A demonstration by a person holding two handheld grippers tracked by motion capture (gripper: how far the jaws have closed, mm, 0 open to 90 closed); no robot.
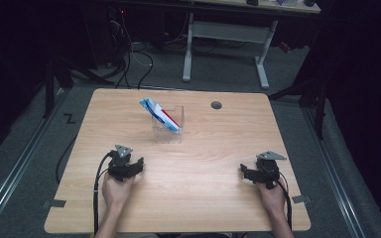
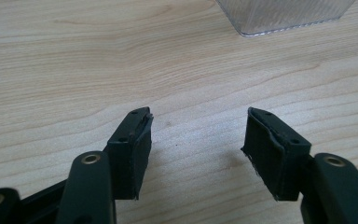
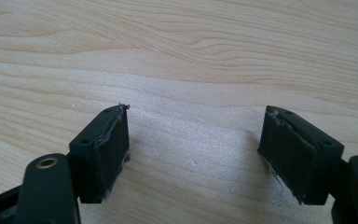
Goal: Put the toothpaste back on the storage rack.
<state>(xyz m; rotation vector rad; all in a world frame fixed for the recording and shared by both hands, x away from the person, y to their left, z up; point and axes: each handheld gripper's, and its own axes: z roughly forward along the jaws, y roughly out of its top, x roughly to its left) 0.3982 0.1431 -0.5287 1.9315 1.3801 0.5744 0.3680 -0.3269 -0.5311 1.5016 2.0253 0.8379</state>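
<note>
Judging by how things lie, you look either finished or not yet begun: the packet (image 1: 159, 113) (white, blue and red) leans tilted inside the clear box (image 1: 175, 133) at the middle of the table (image 1: 218, 163), its upper end poking out toward the far left. Your left gripper (image 1: 128, 167) rests near the left edge, jaws apart with nothing between them, the box just ahead of it. Your right gripper (image 1: 249, 174) sits well apart at the near right, jaws likewise spread over bare wood.
</note>
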